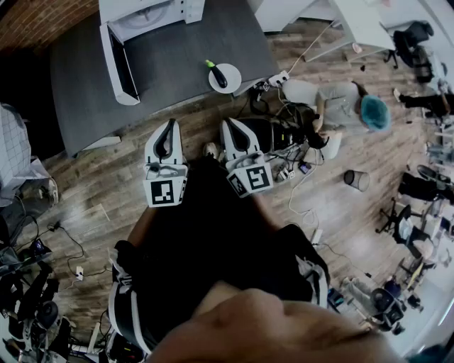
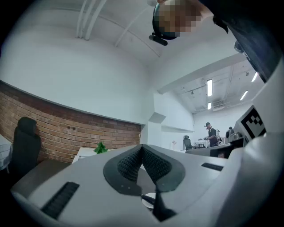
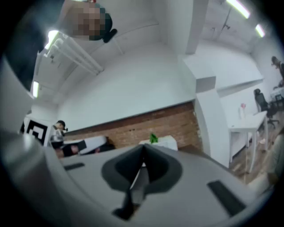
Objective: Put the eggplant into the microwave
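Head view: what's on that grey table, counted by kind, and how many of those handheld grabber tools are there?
Microwave: 1
Plate: 1
Eggplant: 1
Handheld tools: 2, the left gripper and the right gripper
Total: 5

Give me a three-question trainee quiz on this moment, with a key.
1. True or false: the eggplant already lies inside the microwave.
2. Multiple choice: the eggplant rests on A) a white plate, B) the floor, C) a chair.
3. Fill in: the microwave's door stands ____.
Key: 1 false; 2 A; 3 open.
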### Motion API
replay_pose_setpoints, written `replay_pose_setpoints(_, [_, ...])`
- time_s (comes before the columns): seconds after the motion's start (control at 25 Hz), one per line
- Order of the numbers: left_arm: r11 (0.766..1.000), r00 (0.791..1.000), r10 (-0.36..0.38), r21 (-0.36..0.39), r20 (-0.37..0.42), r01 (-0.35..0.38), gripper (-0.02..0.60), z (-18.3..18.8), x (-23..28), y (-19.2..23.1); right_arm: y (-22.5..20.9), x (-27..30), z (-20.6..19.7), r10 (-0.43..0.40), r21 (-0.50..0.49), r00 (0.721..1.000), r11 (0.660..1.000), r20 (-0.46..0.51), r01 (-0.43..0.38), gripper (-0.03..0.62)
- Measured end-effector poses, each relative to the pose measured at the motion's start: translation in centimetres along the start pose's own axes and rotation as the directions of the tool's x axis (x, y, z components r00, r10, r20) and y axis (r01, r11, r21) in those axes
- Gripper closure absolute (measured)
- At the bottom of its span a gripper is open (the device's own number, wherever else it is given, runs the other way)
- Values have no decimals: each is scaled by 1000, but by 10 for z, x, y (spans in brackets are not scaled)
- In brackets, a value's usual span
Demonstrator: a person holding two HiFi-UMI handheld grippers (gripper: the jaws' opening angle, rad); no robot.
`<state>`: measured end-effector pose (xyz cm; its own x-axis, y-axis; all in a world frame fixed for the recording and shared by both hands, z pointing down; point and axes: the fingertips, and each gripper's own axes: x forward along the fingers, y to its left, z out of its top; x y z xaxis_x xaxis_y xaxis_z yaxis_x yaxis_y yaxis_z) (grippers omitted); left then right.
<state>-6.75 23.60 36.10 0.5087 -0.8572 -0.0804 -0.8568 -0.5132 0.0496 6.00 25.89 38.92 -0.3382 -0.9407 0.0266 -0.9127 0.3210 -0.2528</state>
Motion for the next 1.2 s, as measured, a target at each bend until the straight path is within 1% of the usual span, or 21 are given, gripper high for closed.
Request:
replay_pose_setpoints(0.36, [1000, 1000, 0, 2, 16, 0, 548, 3, 6, 3, 0, 7, 2, 12, -9, 1000, 1000, -7, -12, 563])
replay_pose_setpoints(0.56, [999, 1000, -19, -29, -2, 19, 548, -5, 10, 10, 6, 15, 0, 16, -26, 1000, 1000, -7, -16, 563])
replay_pose_setpoints(0.68, [999, 999, -32, -40, -1, 32, 548, -5, 9, 15, 10, 19, -3, 5, 6, 1000, 1000, -2, -5, 563])
replay_pose_setpoints(0.8, [997, 998, -55, -46, 5, 56, 548, -5, 9, 17, 3, 21, -6, -30, 41, 1000, 999, 2, 29, 563])
replay_pose_setpoints(1.04, [994, 995, -98, -52, 17, 98, 548, -2, 11, 18, -26, 30, -6, -95, 129, 995, 988, 32, 90, 563])
replay_pose_setpoints(1.2, [992, 993, -112, -62, 20, 113, 548, -4, 18, 13, -48, 37, -10, -119, 159, 992, 981, 38, 112, 562])
